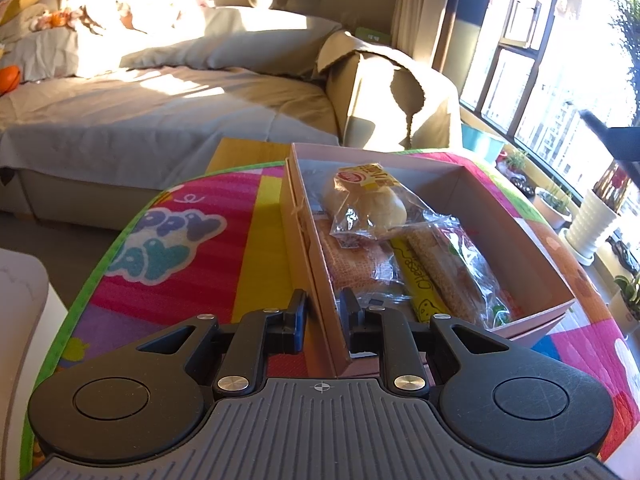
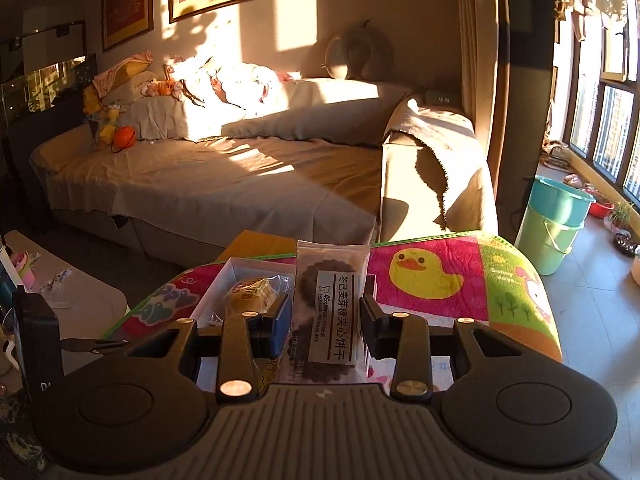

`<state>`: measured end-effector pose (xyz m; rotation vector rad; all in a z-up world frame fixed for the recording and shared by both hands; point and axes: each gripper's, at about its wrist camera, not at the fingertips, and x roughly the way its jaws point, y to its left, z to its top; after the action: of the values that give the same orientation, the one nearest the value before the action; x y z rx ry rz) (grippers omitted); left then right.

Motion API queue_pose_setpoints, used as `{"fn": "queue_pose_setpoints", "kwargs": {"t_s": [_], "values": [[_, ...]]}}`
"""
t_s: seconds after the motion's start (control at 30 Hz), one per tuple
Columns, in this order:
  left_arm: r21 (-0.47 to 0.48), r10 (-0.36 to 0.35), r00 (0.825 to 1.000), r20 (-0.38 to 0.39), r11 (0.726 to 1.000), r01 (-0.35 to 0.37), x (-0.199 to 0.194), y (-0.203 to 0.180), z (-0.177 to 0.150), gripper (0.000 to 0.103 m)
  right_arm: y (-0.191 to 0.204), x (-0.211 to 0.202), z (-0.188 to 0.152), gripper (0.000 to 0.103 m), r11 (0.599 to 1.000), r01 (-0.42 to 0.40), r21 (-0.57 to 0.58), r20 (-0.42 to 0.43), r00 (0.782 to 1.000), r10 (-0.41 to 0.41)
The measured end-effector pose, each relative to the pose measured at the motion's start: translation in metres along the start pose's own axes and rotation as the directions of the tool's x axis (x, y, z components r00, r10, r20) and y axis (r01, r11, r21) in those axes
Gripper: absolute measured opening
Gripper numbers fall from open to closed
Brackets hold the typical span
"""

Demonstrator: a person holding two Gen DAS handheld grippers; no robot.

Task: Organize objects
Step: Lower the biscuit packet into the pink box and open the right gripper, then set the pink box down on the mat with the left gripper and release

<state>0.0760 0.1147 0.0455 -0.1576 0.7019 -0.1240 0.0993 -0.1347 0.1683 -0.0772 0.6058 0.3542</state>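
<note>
An open pink cardboard box (image 1: 520, 240) stands on a colourful play mat (image 1: 192, 248). Inside lie a bagged bun (image 1: 364, 200), a yellow cheese snack packet (image 1: 416, 284) and a clear-wrapped sandwich-like snack (image 1: 452, 264). My left gripper (image 1: 324, 308) straddles the box's near left wall, with one finger outside and one inside, shut on that wall. My right gripper (image 2: 325, 308) hangs above the mat, shut on an upright biscuit packet (image 2: 330, 312) with a white label. Beyond it, to the left, I see the box (image 2: 224, 280) and a wrapped bun (image 2: 248, 290).
A sofa (image 2: 240, 184) draped in grey cloth runs behind the mat. Two stacked green buckets (image 2: 554, 224) stand on the tiled floor at the right, near potted plants (image 1: 592, 220) under the window. A low white table (image 2: 80, 300) with small items sits at the left.
</note>
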Motion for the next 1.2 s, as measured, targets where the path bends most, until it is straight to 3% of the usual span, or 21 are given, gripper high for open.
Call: {"fn": "queue_pose_setpoints", "kwargs": {"t_s": [0.37,0.77,0.87,0.93,1.1,1.2], "values": [[-0.001,0.000,1.000,0.001,1.000,0.000,0.000,0.000,0.000,0.021,-0.001,0.045,-0.015,0.037,0.999,0.004,0.047,-0.094,0.996,0.001],[-0.001,-0.002,1.000,0.001,1.000,0.002,0.000,0.001,0.000,0.022,-0.002,0.061,-0.027,0.041,0.999,0.027,0.046,-0.126,0.992,-0.021],[-0.003,-0.006,1.000,0.002,1.000,0.006,-0.001,0.001,0.000,0.022,-0.002,0.056,-0.035,0.052,0.999,0.041,-0.003,-0.120,0.992,-0.041],[-0.002,-0.005,1.000,0.002,1.000,0.005,-0.001,0.001,0.000,0.022,-0.001,0.048,-0.045,0.068,0.998,0.035,-0.058,-0.104,0.994,-0.041],[0.019,0.016,1.000,-0.008,1.000,-0.015,0.002,-0.005,0.003,0.020,-0.007,0.031,-0.087,0.072,0.989,-0.053,-0.135,-0.138,0.990,0.034],[0.055,0.035,0.999,-0.022,0.998,-0.033,0.017,-0.017,0.011,0.020,-0.014,0.042,-0.110,0.071,0.991,-0.016,-0.129,-0.152,0.988,-0.004]]}}
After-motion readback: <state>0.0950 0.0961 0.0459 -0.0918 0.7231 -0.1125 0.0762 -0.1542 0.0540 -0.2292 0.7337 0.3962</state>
